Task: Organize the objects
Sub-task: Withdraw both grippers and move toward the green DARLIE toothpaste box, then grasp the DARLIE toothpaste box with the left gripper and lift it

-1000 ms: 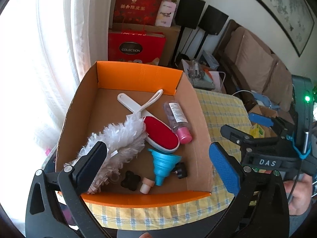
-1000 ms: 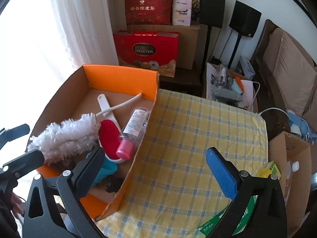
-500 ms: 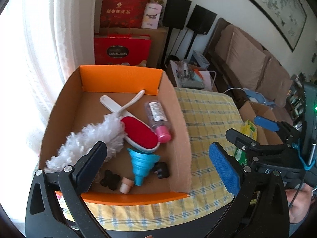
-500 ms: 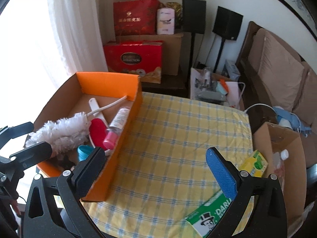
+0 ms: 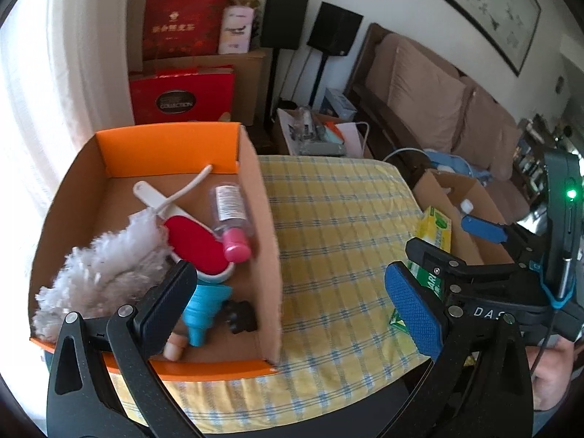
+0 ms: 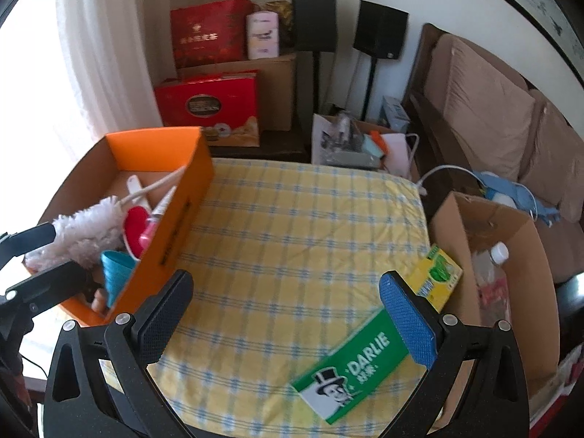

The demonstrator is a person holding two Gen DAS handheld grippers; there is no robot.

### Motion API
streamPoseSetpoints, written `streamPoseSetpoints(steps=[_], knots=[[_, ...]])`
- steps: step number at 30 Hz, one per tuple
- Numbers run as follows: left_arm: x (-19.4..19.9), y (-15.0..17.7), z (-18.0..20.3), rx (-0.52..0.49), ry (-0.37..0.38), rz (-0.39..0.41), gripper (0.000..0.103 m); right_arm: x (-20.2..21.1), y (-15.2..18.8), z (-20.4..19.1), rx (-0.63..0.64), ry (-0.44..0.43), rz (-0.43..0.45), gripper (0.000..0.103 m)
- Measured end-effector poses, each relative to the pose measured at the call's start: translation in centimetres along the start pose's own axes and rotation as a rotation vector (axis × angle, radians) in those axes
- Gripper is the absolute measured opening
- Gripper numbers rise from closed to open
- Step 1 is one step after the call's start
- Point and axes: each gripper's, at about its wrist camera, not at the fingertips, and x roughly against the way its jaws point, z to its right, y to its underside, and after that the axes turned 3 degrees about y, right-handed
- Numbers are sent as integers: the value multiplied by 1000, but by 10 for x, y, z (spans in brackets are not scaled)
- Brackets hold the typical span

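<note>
An orange cardboard box (image 5: pixel 164 148) stands at the left of the yellow checked table (image 5: pixel 335 226). It holds a white duster (image 5: pixel 106 259), a red lint brush (image 5: pixel 193 241), a pink-capped bottle (image 5: pixel 231 215), a blue funnel (image 5: pixel 202 310) and small black pieces (image 5: pixel 239 315). A green Darlie toothpaste box (image 6: pixel 354 365) lies on the cloth at the right, with a yellow-green box (image 6: pixel 438 277) beyond it. My left gripper (image 5: pixel 292 310) is open and empty over the box's near right corner. My right gripper (image 6: pixel 288 317) is open and empty just above the Darlie box.
An open brown carton (image 6: pixel 511 255) with a bottle stands right of the table. Red gift boxes (image 6: pixel 208 106), speakers (image 6: pixel 314 20) and a sofa (image 6: pixel 492 120) lie behind. A curtain (image 6: pixel 98 54) hangs at the left.
Both grippers have pulled back and shifted right, away from the orange box. The Darlie box and the yellow-green box have come into the right wrist view. Both jaws stay open.
</note>
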Motion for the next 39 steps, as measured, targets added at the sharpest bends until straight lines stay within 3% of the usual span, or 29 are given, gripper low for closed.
streamPoseSetpoints(steps=[20, 39], knots=[[-45, 24, 72, -95, 44, -24, 103, 0, 37, 89, -119, 156, -45, 103], [-88, 57, 140, -240, 98, -103, 103, -4, 68, 149, -282, 174, -64, 103]])
